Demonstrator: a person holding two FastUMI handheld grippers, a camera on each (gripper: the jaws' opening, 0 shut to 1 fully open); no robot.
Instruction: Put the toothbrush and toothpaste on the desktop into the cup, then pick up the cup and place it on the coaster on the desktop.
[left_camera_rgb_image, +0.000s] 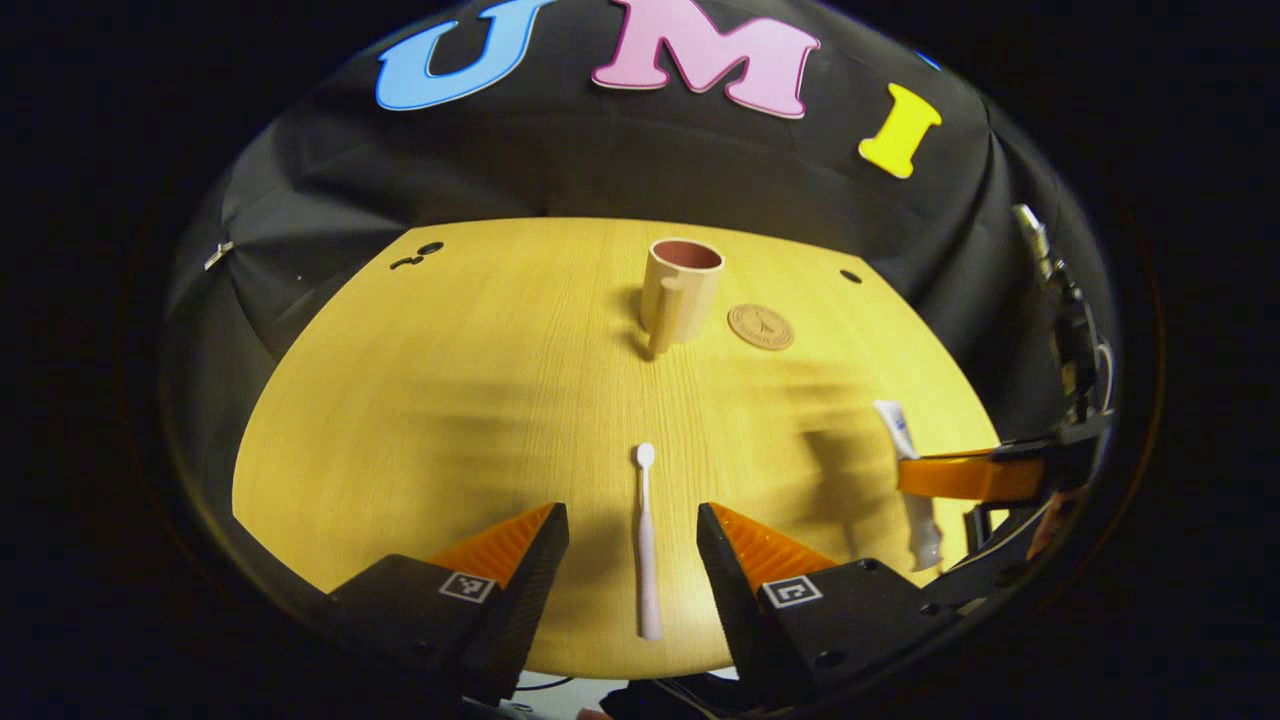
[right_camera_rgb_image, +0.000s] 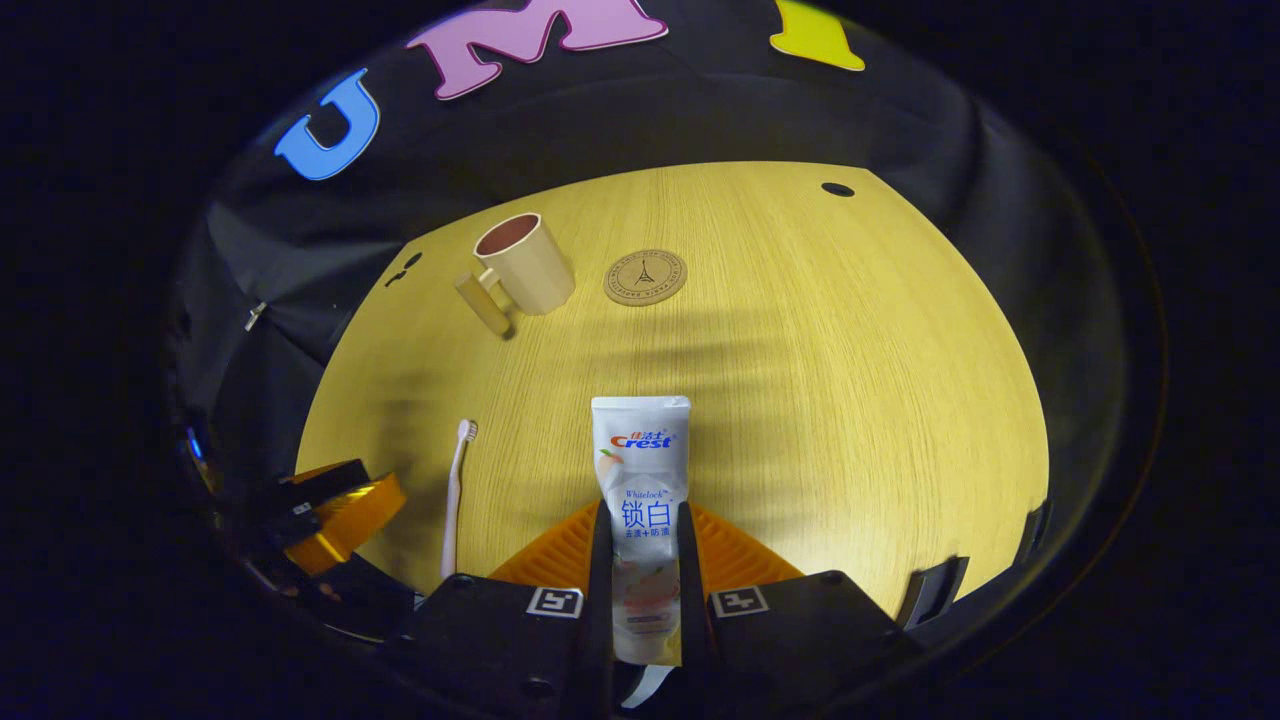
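Observation:
A pale pink toothbrush (left_camera_rgb_image: 647, 540) lies flat on the wooden table, head pointing away, between the spread fingers of my open left gripper (left_camera_rgb_image: 630, 512), which touch nothing. My right gripper (right_camera_rgb_image: 642, 512) is shut on the lower half of a white toothpaste tube (right_camera_rgb_image: 640, 460), whose flat end points forward. The left gripper view shows the toothpaste tube (left_camera_rgb_image: 908, 440) at the right with the right gripper (left_camera_rgb_image: 930, 477) across it. I cannot tell whether the tube is off the table. The beige cup (left_camera_rgb_image: 680, 290) stands upright and empty at the back, with the round brown coaster (left_camera_rgb_image: 760, 326) just right of it.
The table (left_camera_rgb_image: 420, 400) has small dark holes near its back corners (left_camera_rgb_image: 848, 276). From the right gripper view the cup (right_camera_rgb_image: 525, 265), coaster (right_camera_rgb_image: 645, 277), toothbrush (right_camera_rgb_image: 455, 500) and left gripper (right_camera_rgb_image: 340, 515) all sit to the left. Black cloth walls surround the table.

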